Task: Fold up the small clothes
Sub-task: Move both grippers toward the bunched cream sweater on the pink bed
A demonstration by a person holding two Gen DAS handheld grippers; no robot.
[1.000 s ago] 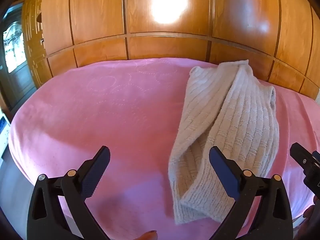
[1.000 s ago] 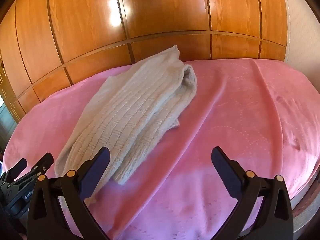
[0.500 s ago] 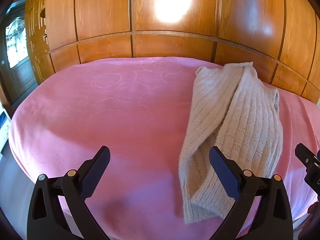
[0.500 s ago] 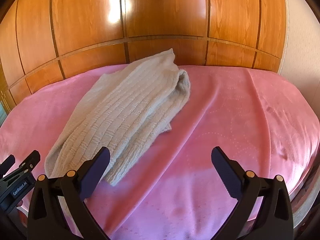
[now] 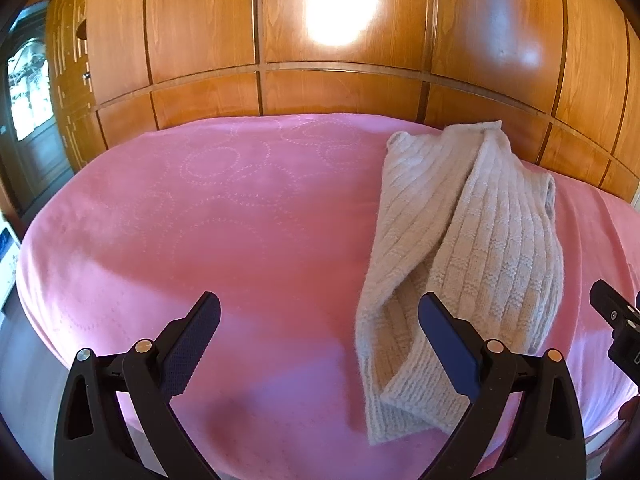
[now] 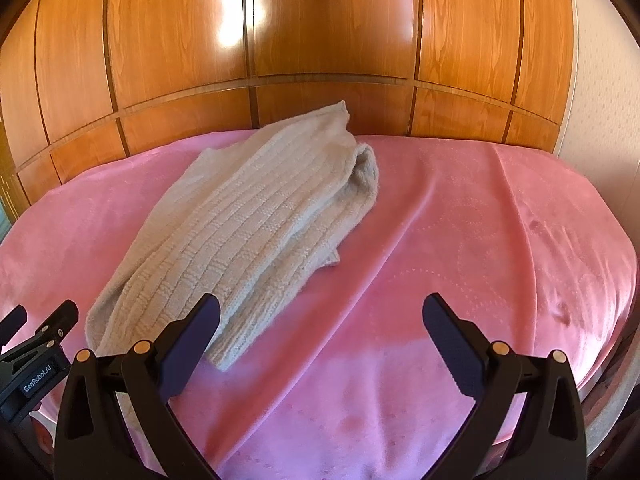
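A cream ribbed knit garment (image 5: 472, 264) lies folded lengthwise in a long strip on the pink bedspread (image 5: 240, 216). In the right wrist view the knit garment (image 6: 248, 228) runs from the near left to the far middle. My left gripper (image 5: 320, 328) is open above the bed's near edge, its right finger over the garment's near end, nothing between the fingers. My right gripper (image 6: 320, 330) is open too, its left finger just over the garment's near corner, holding nothing. Each gripper shows at the edge of the other's view.
A glossy wooden panelled wardrobe (image 5: 340, 40) stands right behind the bed. A glazed door (image 5: 28, 92) is at the far left, a pale wall (image 6: 600, 80) at the right. The pink bedspread (image 6: 480, 240) has creases to the right of the garment.
Both grippers have pulled back and risen a little from the garment, with the views shifting sideways. The garment lies as before and both grippers stayed open.
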